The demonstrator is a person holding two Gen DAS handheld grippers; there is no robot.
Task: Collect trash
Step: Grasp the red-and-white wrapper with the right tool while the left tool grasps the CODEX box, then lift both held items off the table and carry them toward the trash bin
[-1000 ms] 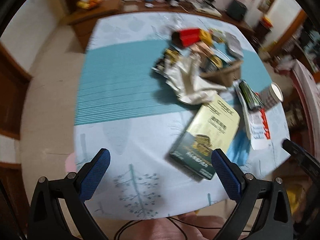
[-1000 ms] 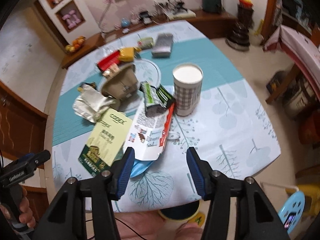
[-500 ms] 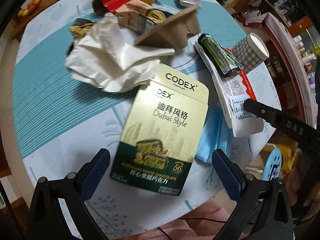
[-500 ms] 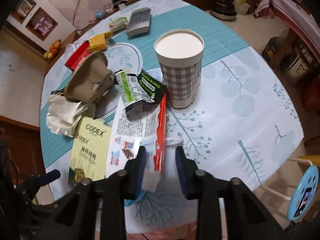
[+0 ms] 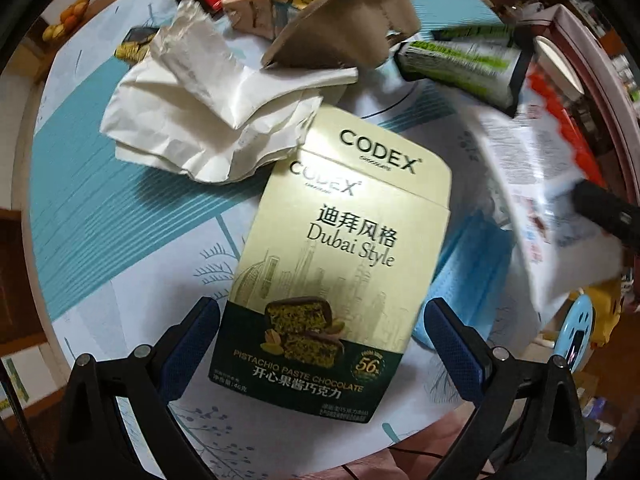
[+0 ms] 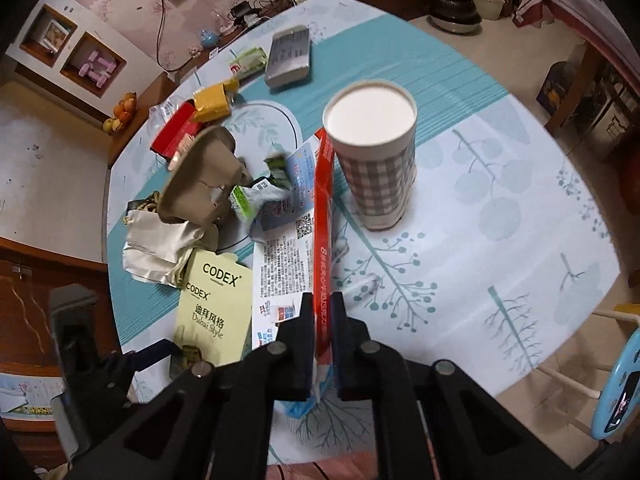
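Observation:
A cream and green CODEX chocolate box (image 5: pixel 336 264) lies flat on the table, its near end between the open fingers of my left gripper (image 5: pixel 322 340). It also shows in the right wrist view (image 6: pixel 216 304). My right gripper (image 6: pixel 322 320) is shut on the near edge of a white and red printed wrapper (image 6: pixel 308 216) and lifts it; the wrapper shows blurred in the left wrist view (image 5: pixel 552 184). A blue face mask (image 5: pixel 460 280) lies beside the box, under the wrapper.
A checked paper cup (image 6: pixel 376 160) stands upright right of the wrapper. Crumpled white paper (image 5: pixel 208 100), a brown cardboard tray (image 5: pixel 340 36), a green wrapper (image 5: pixel 460 60) and red and yellow packets (image 6: pixel 192 120) lie behind. The table edge (image 5: pixel 240 428) is near.
My left gripper moved in over the chocolate box, still open. My right gripper closed on the printed wrapper's edge and raised it.

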